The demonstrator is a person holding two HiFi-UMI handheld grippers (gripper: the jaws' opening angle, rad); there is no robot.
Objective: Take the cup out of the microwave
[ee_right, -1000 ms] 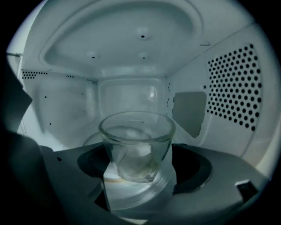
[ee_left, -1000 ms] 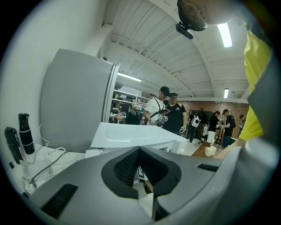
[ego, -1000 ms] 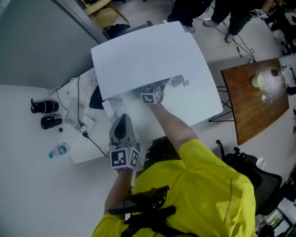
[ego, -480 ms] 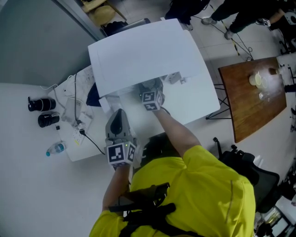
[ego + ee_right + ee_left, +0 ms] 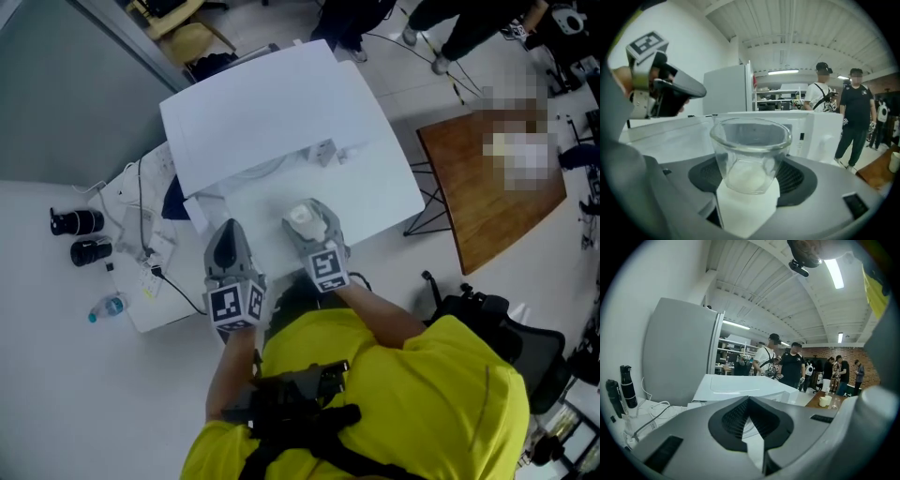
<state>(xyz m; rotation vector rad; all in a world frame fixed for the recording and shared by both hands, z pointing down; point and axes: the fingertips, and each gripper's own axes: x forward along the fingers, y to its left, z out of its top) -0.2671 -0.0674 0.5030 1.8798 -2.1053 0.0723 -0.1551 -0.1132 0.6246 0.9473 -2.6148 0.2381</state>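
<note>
A clear glass cup [image 5: 751, 149] with something white in its bottom stands upright between the pads of my right gripper [image 5: 751, 180], which is shut on it. In the head view the cup [image 5: 300, 215] and right gripper [image 5: 306, 227] hang over the white table [image 5: 375, 192], in front of the white microwave [image 5: 262, 108] and clear of it. The microwave's front with its control panel [image 5: 820, 131] shows behind the cup. My left gripper [image 5: 228, 246] hovers just left of the right one. Its jaws meet at the tips [image 5: 749, 401] with nothing between them.
Left of the microwave lie two black lenses [image 5: 75, 222], a water bottle [image 5: 105, 307] and loose cables [image 5: 141, 211]. A brown wooden table [image 5: 478, 202] and a black office chair [image 5: 492, 323] stand to the right. Several people [image 5: 855, 117] stand beyond the microwave.
My right gripper has drawn back from the microwave's opening toward the person, carrying the cup out over the table. The left gripper has stayed where it was.
</note>
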